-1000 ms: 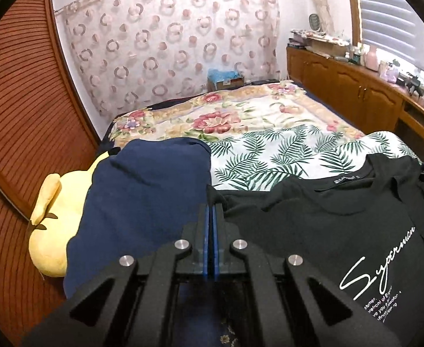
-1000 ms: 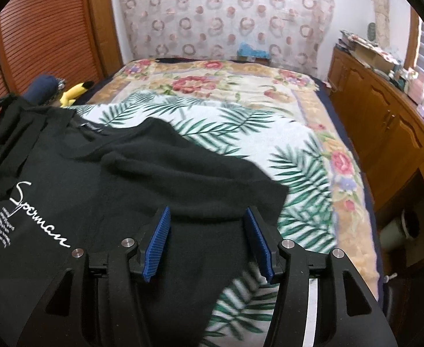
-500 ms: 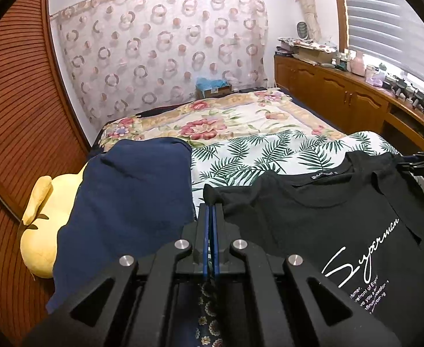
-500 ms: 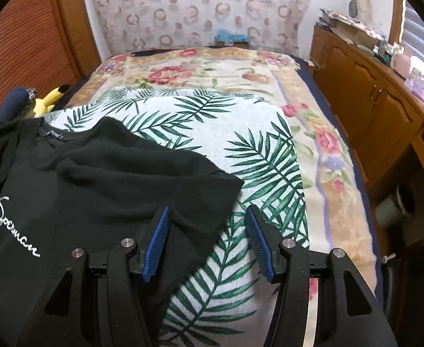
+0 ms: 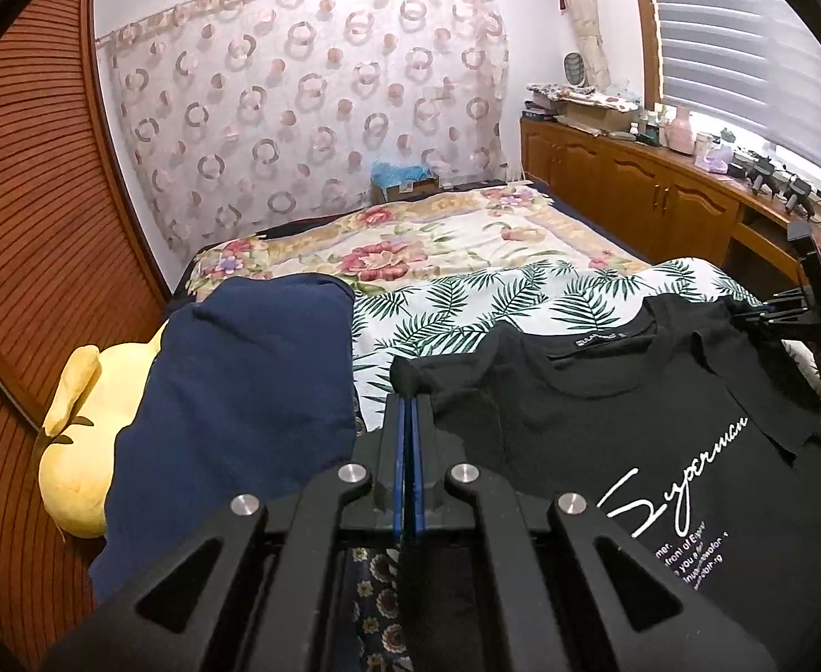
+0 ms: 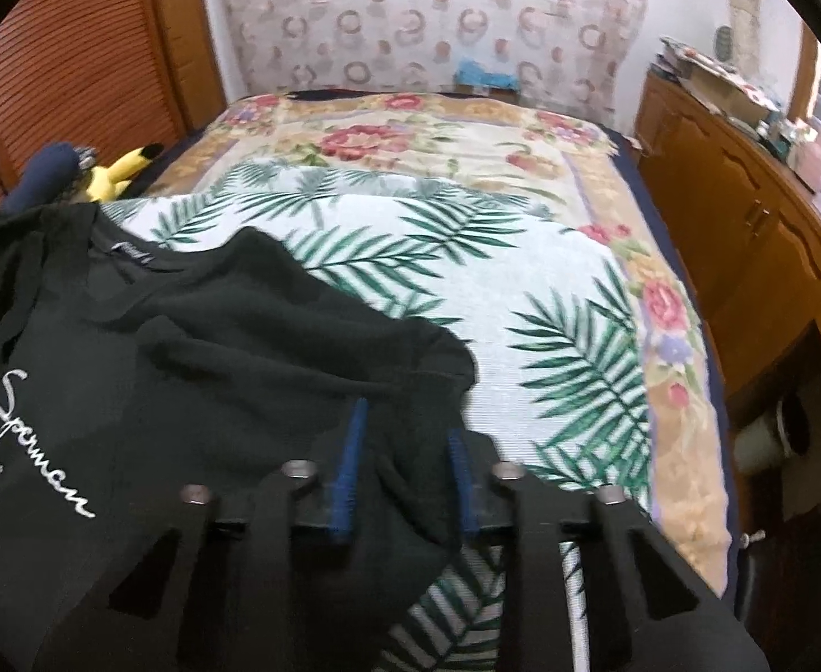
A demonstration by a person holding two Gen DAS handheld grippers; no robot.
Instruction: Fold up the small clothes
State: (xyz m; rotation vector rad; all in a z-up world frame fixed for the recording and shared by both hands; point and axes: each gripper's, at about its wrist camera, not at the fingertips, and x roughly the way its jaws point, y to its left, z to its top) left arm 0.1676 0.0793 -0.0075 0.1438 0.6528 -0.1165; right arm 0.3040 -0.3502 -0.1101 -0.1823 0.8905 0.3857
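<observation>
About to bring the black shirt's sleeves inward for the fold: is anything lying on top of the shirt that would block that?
Nothing visible lies on the black shirt. The navy garment sits beside it, off its edge. The left hand-held gripper is shut on one sleeve; the right hand-held gripper is closing with the other sleeve between its jaws.

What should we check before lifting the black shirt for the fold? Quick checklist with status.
1. Left gripper shut on the black shirt's sleeve corner: ok.
2. Right gripper closing, shirt's other sleeve between its jaws; pads not yet pressing: not ok.
3. Shirt lying face up, white print visible: ok.
4. Sleeves flat: not ok, fabric bunched near the right gripper.
5. Navy garment beside the shirt, not overlapping it: ok.
6. Palm-print blanket free beyond the shirt for laying it out: ok.
</observation>
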